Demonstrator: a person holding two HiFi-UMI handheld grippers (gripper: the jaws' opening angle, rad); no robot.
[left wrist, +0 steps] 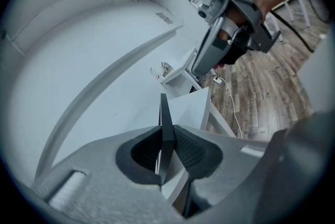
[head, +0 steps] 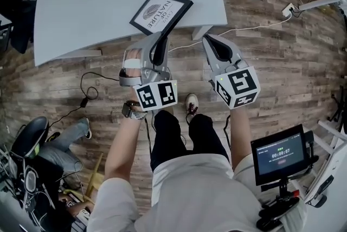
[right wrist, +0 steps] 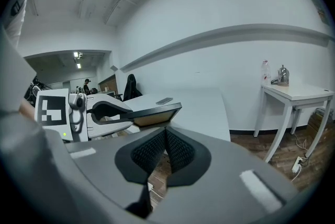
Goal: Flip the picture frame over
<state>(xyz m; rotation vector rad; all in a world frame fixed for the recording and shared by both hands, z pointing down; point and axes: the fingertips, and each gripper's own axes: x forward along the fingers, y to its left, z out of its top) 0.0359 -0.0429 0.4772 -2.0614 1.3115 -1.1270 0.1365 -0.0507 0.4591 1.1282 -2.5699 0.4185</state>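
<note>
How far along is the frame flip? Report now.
Done: the left gripper has clamped the picture frame by its near edge. In hand: the frame is lifted off the table, print side up. Left: turning it over and setting it down. The right gripper is shut and empty.

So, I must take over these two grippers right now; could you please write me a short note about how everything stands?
Left gripper: shut on the near edge of the black rectangular picture frame with a white print.
Right gripper: shut, empty, beside the frame and apart from it.
Frame: roughly level over the near edge of the pale grey table, print side up, brown back down. I cannot tell whether its far edge touches the table.
Done: frame gripped.
Left: turn it over and lay it down with the print facing the table.
</note>
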